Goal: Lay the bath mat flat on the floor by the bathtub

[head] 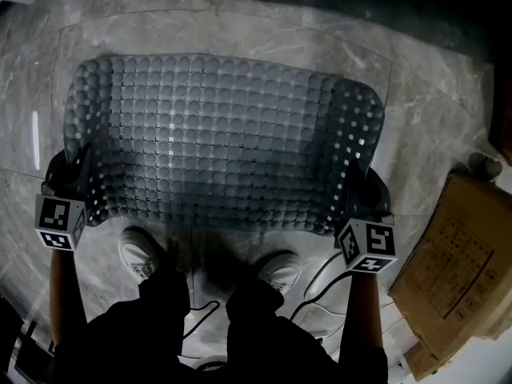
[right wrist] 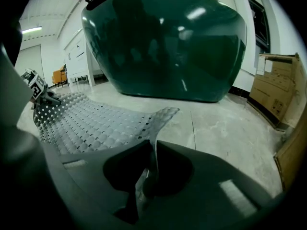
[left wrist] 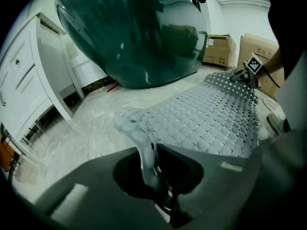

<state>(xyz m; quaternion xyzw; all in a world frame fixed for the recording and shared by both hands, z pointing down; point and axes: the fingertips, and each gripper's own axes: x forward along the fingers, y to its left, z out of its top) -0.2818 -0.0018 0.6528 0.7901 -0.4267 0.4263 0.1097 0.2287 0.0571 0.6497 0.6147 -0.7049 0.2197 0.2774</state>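
Observation:
A grey studded bath mat (head: pixel 216 134) with small holes is spread over the marble floor in front of the dark green bathtub (left wrist: pixel 139 32). Its two near corners are lifted. My left gripper (head: pixel 76 184) is shut on the near left corner, and my right gripper (head: pixel 356 194) is shut on the near right corner. In the left gripper view the mat (left wrist: pixel 206 119) runs out from the pinched corner toward the right gripper. The right gripper view has the mat (right wrist: pixel 91 121) stretching left from its pinched edge, with the bathtub (right wrist: pixel 165 42) behind it.
A person's white shoes (head: pixel 140 254) stand just behind the mat's near edge, with a cable (head: pixel 320 282) on the floor beside them. Cardboard boxes (head: pixel 456 270) sit at the right. A white cabinet (left wrist: pixel 29 85) stands left of the tub.

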